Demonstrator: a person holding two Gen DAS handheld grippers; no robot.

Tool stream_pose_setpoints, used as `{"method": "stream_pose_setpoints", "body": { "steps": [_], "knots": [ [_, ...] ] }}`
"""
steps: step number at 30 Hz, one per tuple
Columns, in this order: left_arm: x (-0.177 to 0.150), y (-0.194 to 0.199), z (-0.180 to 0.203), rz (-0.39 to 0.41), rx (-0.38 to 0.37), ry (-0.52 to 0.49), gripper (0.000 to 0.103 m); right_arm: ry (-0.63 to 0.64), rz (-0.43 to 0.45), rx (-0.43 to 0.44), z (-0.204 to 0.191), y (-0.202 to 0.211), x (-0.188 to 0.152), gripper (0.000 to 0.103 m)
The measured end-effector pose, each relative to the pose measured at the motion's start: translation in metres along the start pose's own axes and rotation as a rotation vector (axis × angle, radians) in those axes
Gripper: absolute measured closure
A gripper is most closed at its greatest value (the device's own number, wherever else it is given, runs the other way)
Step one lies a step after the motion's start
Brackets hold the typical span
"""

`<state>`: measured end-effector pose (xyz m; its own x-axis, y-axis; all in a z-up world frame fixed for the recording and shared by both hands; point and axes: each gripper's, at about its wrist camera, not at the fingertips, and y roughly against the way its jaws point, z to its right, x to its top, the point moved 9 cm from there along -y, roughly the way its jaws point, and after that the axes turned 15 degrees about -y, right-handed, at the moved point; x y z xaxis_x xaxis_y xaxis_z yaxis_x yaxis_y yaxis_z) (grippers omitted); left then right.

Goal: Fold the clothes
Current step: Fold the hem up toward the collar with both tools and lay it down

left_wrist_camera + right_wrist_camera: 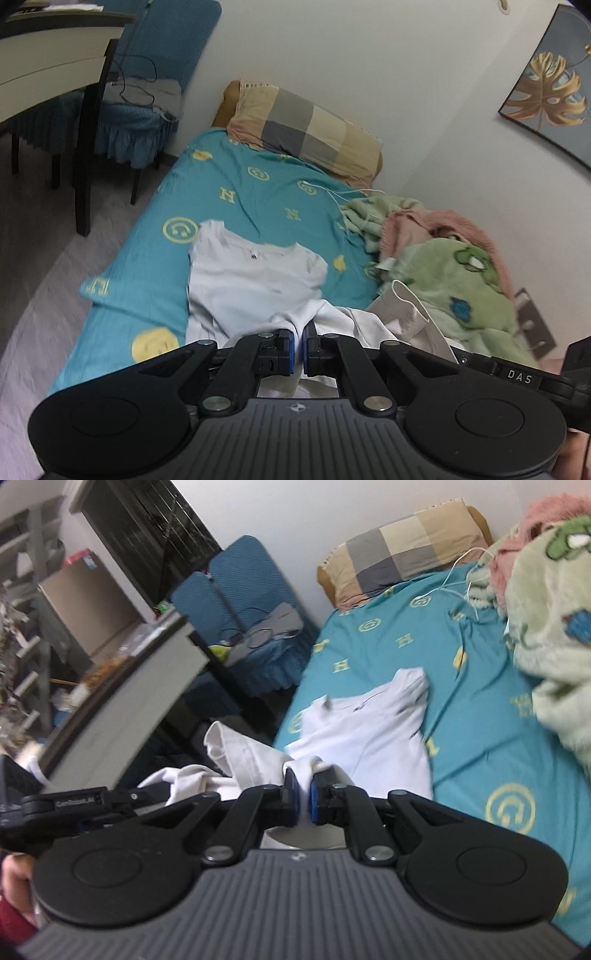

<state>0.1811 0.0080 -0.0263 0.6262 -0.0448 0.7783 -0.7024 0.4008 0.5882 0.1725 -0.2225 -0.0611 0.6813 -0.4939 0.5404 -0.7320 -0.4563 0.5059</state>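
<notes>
A white T-shirt lies on the teal bed sheet, collar toward the pillow, its near part lifted. My left gripper is shut on a bunched fold of the shirt's near edge. My right gripper is shut on another bunched part of the same shirt, held above the bed's edge. More white cloth hangs loose to the left of the right gripper. The other gripper's body shows at the left of the right wrist view.
A checked pillow lies at the bed's head against the wall. A green and pink blanket heap fills the bed's wall side, with a white cable. A blue-covered chair and a table stand beside the bed.
</notes>
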Motion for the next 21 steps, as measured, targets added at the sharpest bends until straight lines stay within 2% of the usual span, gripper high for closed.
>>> {"method": "stream_pose_setpoints", "body": {
  "steps": [3,7,10,13,17,21],
  "knots": [
    [0.001,-0.047,-0.012,0.005,0.034,-0.037,0.098,0.036,0.012,-0.053,0.018,-0.043,0.012,0.093],
    [-0.018,-0.105,-0.029,-0.008,0.085,-0.102,0.098,0.038,0.012,-0.085,0.047,-0.097,0.018,0.093],
    [-0.043,-0.145,-0.041,-0.066,0.116,-0.147,0.098,0.066,-0.019,-0.132,0.068,-0.132,0.011,0.093],
    [-0.06,-0.178,-0.056,-0.12,0.146,-0.132,0.097,0.095,-0.048,-0.182,0.085,-0.16,0.001,0.093],
    [-0.07,-0.203,-0.069,-0.155,0.158,-0.127,0.096,0.125,-0.081,-0.224,0.098,-0.185,-0.007,0.093],
    [-0.072,-0.203,-0.07,-0.153,0.164,-0.122,0.095,0.122,-0.097,-0.234,0.104,-0.193,-0.008,0.093]
  ]
}}
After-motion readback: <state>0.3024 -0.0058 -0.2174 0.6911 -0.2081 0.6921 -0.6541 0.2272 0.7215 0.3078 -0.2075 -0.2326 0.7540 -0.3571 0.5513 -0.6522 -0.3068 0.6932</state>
